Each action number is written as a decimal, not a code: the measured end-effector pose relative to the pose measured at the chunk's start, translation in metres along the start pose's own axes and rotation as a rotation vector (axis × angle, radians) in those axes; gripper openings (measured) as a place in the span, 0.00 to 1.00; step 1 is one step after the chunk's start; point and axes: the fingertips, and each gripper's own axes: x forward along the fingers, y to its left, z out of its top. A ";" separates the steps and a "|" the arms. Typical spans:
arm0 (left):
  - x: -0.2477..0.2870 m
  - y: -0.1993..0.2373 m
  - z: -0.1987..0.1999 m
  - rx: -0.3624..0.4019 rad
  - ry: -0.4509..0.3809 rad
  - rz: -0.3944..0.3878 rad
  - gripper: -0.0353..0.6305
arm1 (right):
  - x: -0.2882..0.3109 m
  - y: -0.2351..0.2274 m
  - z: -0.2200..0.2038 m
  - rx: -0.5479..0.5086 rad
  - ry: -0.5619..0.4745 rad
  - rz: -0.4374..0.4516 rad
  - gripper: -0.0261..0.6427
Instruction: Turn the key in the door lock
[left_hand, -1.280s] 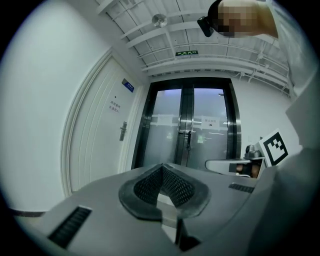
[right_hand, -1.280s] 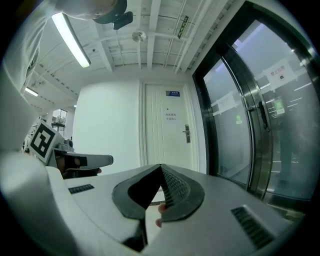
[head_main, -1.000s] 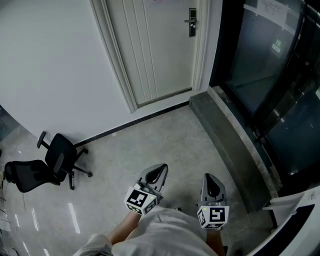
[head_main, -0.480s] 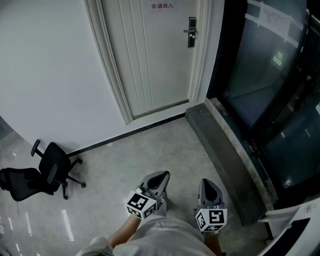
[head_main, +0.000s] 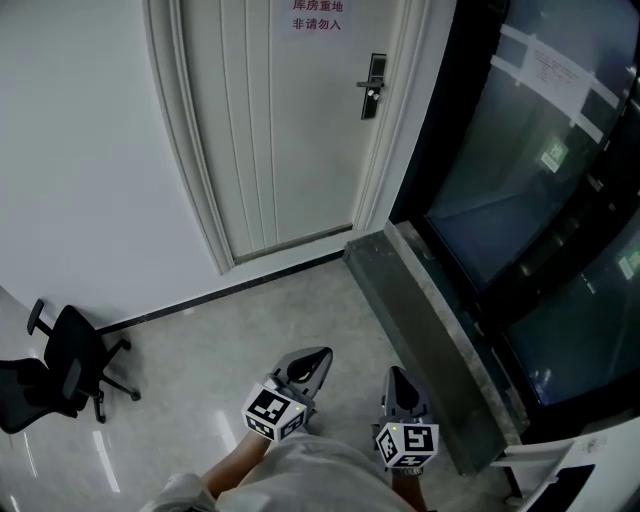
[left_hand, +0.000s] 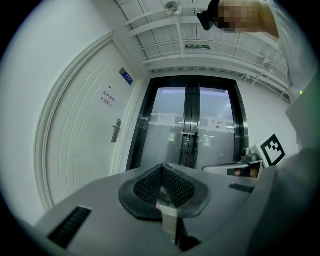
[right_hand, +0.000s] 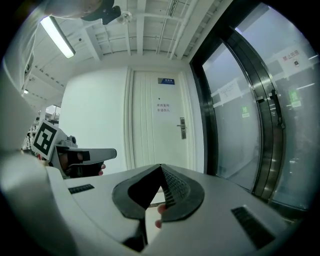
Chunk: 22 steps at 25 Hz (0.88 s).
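A white panelled door (head_main: 280, 130) stands ahead, with its metal handle and lock (head_main: 370, 85) near the right edge. The lock also shows small in the left gripper view (left_hand: 116, 131) and the right gripper view (right_hand: 182, 128). Both grippers are held low, far short of the door. My left gripper (head_main: 322, 353) points toward the door with its jaws together and nothing between them. My right gripper (head_main: 392, 372) sits beside it, also shut, and I see no key in it. No key is visible at the lock from here.
A black office chair (head_main: 60, 370) stands by the left wall. Right of the door a grey stone ledge (head_main: 430, 320) runs along dark glass doors (head_main: 530, 180). A red-lettered sign (head_main: 317, 15) is on the door. Grey tiled floor lies between me and the door.
The door and lock have grown nearer and larger in the head view, and the chair has slid off to the left. Both grippers travel forward together, jaws unchanged.
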 end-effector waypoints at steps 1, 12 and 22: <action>0.006 0.010 0.002 0.003 0.002 -0.005 0.06 | 0.012 0.001 0.004 -0.003 -0.005 -0.004 0.04; 0.059 0.096 0.015 0.008 0.014 -0.014 0.06 | 0.102 -0.005 0.015 -0.014 -0.012 -0.054 0.04; 0.113 0.141 0.015 0.002 0.021 0.054 0.06 | 0.172 -0.045 0.020 0.006 -0.008 -0.036 0.04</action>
